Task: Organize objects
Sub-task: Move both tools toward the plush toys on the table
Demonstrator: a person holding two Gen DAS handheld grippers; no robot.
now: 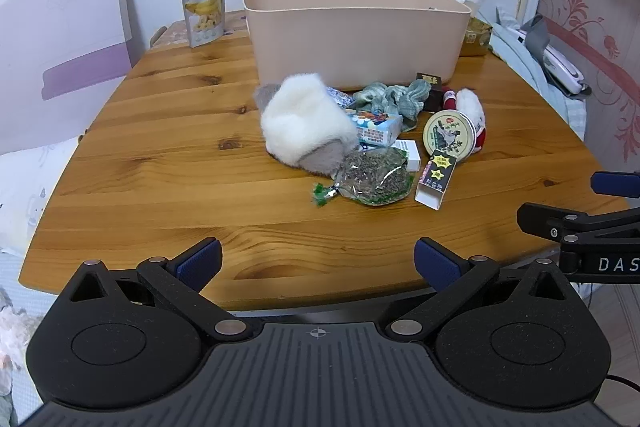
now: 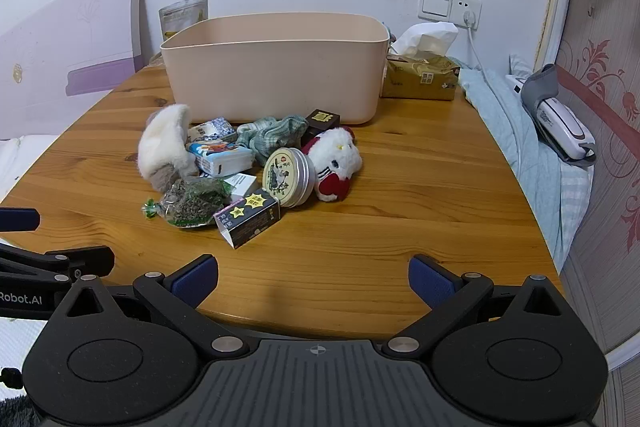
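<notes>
Currently both the left gripper (image 1: 318, 261) and right gripper (image 2: 313, 277) stand released and empty, while the light, rigid round tin (image 2: 289, 177), mid-frame before the beige bin (image 2: 276, 87), likely needs a rim grasp.

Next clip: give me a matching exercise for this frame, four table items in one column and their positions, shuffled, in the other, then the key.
Items:
1. beige bin
2. round tin
3. black carton
4. banana snack pouch

Positions:
A. lying on its side, the pile's item nearest the tools
B. standing upright at the far left of the table
C. leaning against the white plush toy
D. behind the pile, near the wall

Pairs: 1-D, 2-C, 3-A, 4-B
</notes>
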